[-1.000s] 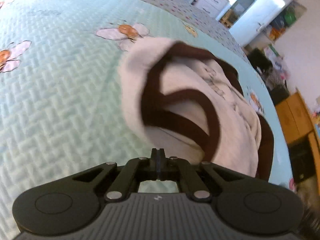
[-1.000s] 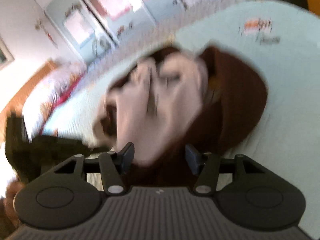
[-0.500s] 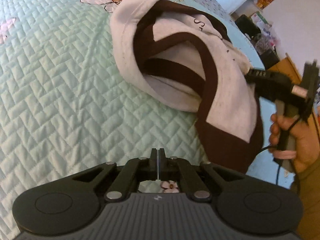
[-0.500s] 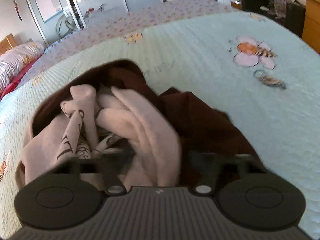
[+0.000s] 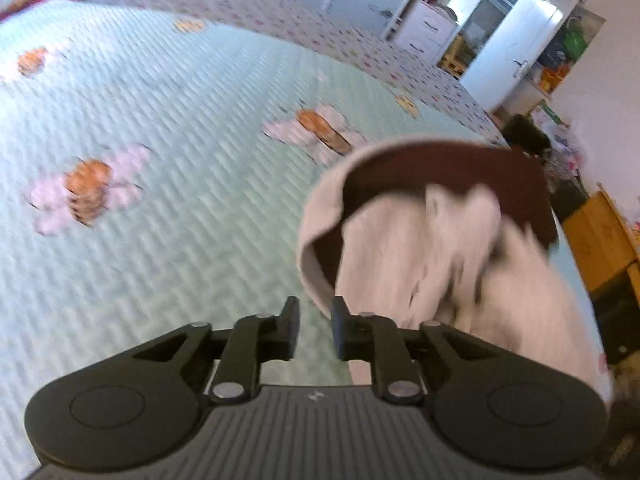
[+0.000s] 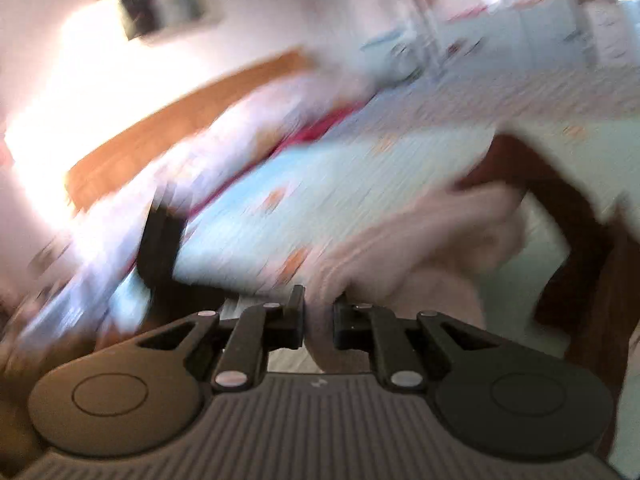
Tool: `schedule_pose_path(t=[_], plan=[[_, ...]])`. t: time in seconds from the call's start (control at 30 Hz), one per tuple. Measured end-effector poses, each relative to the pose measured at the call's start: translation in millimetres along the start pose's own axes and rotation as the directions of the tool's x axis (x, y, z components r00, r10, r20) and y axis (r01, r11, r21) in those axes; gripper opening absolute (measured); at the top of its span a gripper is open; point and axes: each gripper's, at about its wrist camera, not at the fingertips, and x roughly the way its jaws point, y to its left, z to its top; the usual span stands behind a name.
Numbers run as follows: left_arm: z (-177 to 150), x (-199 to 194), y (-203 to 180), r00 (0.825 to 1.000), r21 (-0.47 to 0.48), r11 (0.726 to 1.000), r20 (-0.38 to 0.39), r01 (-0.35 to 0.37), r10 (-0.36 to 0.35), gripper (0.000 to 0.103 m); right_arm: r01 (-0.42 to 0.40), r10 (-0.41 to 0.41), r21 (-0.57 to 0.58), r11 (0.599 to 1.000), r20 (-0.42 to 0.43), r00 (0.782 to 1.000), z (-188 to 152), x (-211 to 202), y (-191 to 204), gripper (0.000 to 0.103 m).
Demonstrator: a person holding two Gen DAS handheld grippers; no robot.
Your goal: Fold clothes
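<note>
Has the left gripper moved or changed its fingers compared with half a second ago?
Yes. The left gripper now has its fingers parted, and sits left of the cream and brown garment, with the bee-patterned quilt showing between them.

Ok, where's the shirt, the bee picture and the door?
shirt (image 5: 400, 248), left wrist view, on its pale front
bee (image 5: 86, 192), left wrist view, on its orange body
door (image 5: 516, 52), left wrist view, on its white panel

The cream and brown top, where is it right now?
In the left wrist view the cream and brown top lies bunched on the quilted bedspread, right of the left gripper and below a bee motif.
</note>
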Motion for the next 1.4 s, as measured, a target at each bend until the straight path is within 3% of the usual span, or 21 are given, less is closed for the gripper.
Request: schedule_pose_path(t=[0.1, 0.13, 0.2, 0.27, 0.3, 0.37, 0.47, 0.57, 0.67, 0.73, 0.87, 0.9, 0.93, 0.97, 1.03, 1.13, 1.23, 1.3, 1.4], plan=[[3.6, -10.9, -15.8, 0.999, 0.115, 0.993, 0.039, -0.01, 0.006, 0.023, 0.017, -0.013, 0.046, 0.999, -0.089, 0.996, -43.4, 5.8, 3.9, 0.013], [2.3, -12.3, -30.5, 0.997, 0.207, 0.978, 0.075, -0.032, 0.017, 0.024, 0.039, -0.033, 0.062, 0.997, -0.094, 0.995, -53.6, 4.5, 4.3, 0.013], [-0.4, -15.0, -60.1, 0.989, 0.383, 0.92, 0.147, -0.085, 0.03, 0.03, 0.044, -0.035, 0.135, 0.99, -0.068, 0.997, -64.7, -2.6, 0.4, 0.014], [-4.4, -14.9, -89.8, 0.974, 0.543, 0.828, 0.227, -0.14, 0.015, 0.034, 0.04, -0.035, 0.182, 0.983, -0.034, 0.999, -68.4, -8.8, -3.5, 0.014], [-8.1, -13.2, -103.8, 0.967, 0.621, 0.768, 0.256, -0.159, -0.007, 0.036, 0.038, -0.034, 0.195, 0.98, -0.023, 0.999, -68.0, -9.6, -5.9, 0.014], [-17.7, -6.5, -131.3, 0.954, 0.756, 0.622, 0.295, -0.204, -0.045, 0.046, 0.033, -0.03, 0.203, 0.979, -0.018, 0.999, -71.3, -13.5, -6.8, 0.014], [-33.4, 8.2, -159.0, 0.957, 0.878, 0.426, 0.278, -0.217, -0.085, 0.047, 0.028, -0.025, 0.204, 0.979, -0.017, 1.0, -74.7, -15.2, -4.7, 0.014], [-43.5, 26.9, -174.6, 0.956, 0.927, 0.284, 0.28, -0.245, -0.091, 0.047, 0.018, -0.017, 0.216, 0.976, -0.006, 1.0, -80.1, -20.4, -4.6, 0.014], [-51.6, 37.6, -184.2, 0.96, 0.956, 0.175, 0.255, -0.233, -0.114, 0.047, 0.014, -0.015, 0.234, 0.972, 0.002, 1.0, -86.7, -22.2, -2.4, 0.015], [-53.3, 45.9, -188.7, 0.963, 0.966, 0.124, 0.242, -0.227, -0.12, 0.047, 0.002, -0.005, 0.257, 0.966, 0.012, 1.0, -91.7, -27.7, -4.4, 0.015], [-51.7, 71.9, -188.3, 0.981, 0.984, 0.052, 0.173, -0.169, -0.087, 0.047, -0.015, 0.006, 0.286, 0.958, 0.033, 0.999, -99.6, -34.5, -1.6, 0.015], [-52.7, 78.3, -191.0, 0.98, 0.983, 0.049, 0.181, -0.178, -0.078, 0.046, -0.017, 0.007, 0.288, 0.957, 0.039, 0.999, -102.0, -36.3, -0.3, 0.015], [-49.2, 82.8, -192.6, 0.98, 0.981, 0.063, 0.188, -0.184, -0.068, 0.043, -0.018, 0.006, 0.288, 0.958, 0.043, 0.999, -99.9, -33.9, -0.5, 0.015], [-42.8, 84.6, -193.0, 0.978, 0.977, 0.099, 0.197, -0.19, -0.061, 0.038, -0.018, 0.004, 0.287, 0.958, 0.048, 0.999, -96.1, -30.0, -1.1, 0.015], [-22.1, 88.7, -194.5, 0.97, 0.948, 0.216, 0.244, -0.232, -0.027, 0.011, -0.018, 0.002, 0.295, 0.955, 0.055, 0.999, -94.3, -27.7, 0.5, 0.015], [26.9, 81.7, -184.3, 0.936, 0.834, 0.445, 0.349, -0.327, 0.033, 0.009, -0.004, -0.021, 0.313, 0.95, 0.078, 0.997, -85.0, -21.3, 2.1, 0.015], [85.9, 70.8, -151.2, 0.893, 0.628, 0.656, 0.417, -0.419, 0.171, 0.008, 0.032, -0.078, 0.32, 0.947, 0.134, 0.988, -75.7, -28.2, -3.1, 0.014], [113.1, 58.3, -118.8, 0.862, 0.487, 0.736, 0.432, -0.47, 0.265, 0.007, 0.064, -0.128, 0.312, 0.948, 0.191, 0.973, -62.4, -38.0, -6.6, 0.013], [130.8, 21.5, -61.4, 0.841, 0.305, 0.809, 0.392, -0.502, 0.373, 0.007, 0.12, -0.214, 0.286, 0.951, 0.326, 0.921, -22.2, -59.5, -18.6, 0.01]])
